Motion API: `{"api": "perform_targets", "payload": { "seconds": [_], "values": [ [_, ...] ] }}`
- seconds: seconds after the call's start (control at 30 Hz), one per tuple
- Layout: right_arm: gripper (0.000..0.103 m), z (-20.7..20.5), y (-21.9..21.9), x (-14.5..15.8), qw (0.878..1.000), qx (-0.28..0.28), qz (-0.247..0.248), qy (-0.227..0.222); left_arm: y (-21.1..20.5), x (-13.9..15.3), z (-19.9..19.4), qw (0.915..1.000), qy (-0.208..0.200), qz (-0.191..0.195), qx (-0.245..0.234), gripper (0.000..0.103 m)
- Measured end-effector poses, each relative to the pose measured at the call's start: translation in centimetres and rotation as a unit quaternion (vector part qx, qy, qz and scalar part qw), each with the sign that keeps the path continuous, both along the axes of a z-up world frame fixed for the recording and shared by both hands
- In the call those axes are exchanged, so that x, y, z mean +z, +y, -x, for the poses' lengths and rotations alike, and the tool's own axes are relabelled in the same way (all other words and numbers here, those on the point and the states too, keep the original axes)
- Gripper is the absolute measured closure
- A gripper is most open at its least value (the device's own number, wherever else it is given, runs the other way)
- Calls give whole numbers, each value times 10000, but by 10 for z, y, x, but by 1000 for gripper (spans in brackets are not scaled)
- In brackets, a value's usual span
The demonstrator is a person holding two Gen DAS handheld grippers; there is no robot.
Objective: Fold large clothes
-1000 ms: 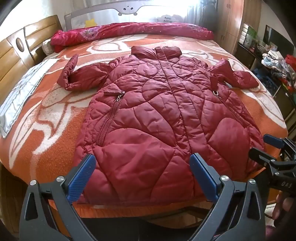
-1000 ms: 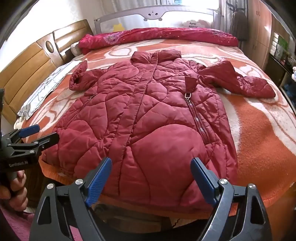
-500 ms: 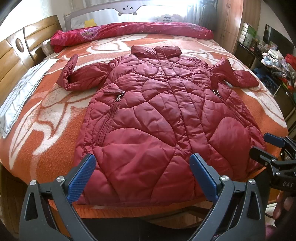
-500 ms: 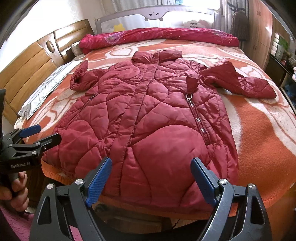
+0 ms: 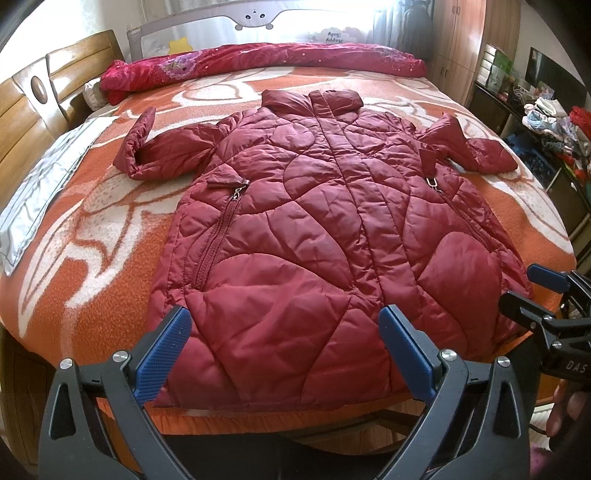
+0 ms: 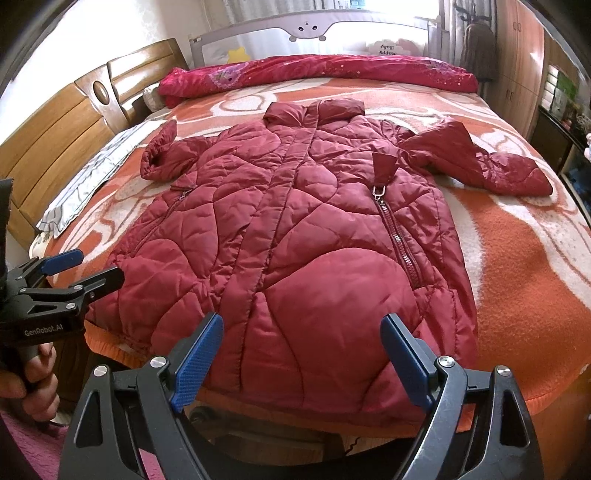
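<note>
A dark red quilted coat point(image 5: 325, 229) lies spread flat, front up, on the orange and white bed blanket point(image 5: 92, 229), collar far, hem at the near edge. It also fills the right wrist view point(image 6: 295, 240). Both sleeves are bent outward at the shoulders. My left gripper point(image 5: 284, 347) is open and empty just short of the hem's left half. My right gripper point(image 6: 301, 354) is open and empty just short of the hem's right half. Each gripper shows in the other's view: right gripper point(image 5: 532, 291), left gripper point(image 6: 85, 266).
A rolled red quilt point(image 5: 258, 62) lies along the far edge below a grey bed rail point(image 6: 314, 29). A wooden headboard point(image 6: 62, 122) and a striped pillow point(image 5: 40, 192) are at the left. A cluttered shelf point(image 5: 554, 122) stands at the right.
Both grippers have shifted very slightly; the coat and bed look the same, and both grippers stay open.
</note>
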State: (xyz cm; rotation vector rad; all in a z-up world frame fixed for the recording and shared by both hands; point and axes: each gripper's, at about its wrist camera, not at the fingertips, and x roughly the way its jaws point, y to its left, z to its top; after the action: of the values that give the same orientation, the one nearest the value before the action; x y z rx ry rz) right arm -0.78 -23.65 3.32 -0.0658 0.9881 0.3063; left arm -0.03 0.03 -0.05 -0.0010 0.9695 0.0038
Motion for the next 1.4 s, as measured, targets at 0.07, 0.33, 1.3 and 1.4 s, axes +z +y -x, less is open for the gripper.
{"api": "perform_targets", "payload": {
  "seconds": [0.07, 0.33, 1.3, 1.4],
  "values": [
    [15, 0, 0, 0, 10000, -2, 4, 33, 0, 0, 0, 10000, 19, -9, 4, 1],
    [15, -2, 1, -1, 10000, 0, 17, -9, 0, 0, 0, 10000, 19, -21, -2, 1],
    [15, -49, -52, -5, 9927, -552, -1005, -363, 11, -20, -39, 9996, 60, -284, 62, 1],
    [15, -64, -71, -5, 9927, -795, -843, -341, 15, -20, -47, 9996, 61, -233, 123, 1]
  ]
}}
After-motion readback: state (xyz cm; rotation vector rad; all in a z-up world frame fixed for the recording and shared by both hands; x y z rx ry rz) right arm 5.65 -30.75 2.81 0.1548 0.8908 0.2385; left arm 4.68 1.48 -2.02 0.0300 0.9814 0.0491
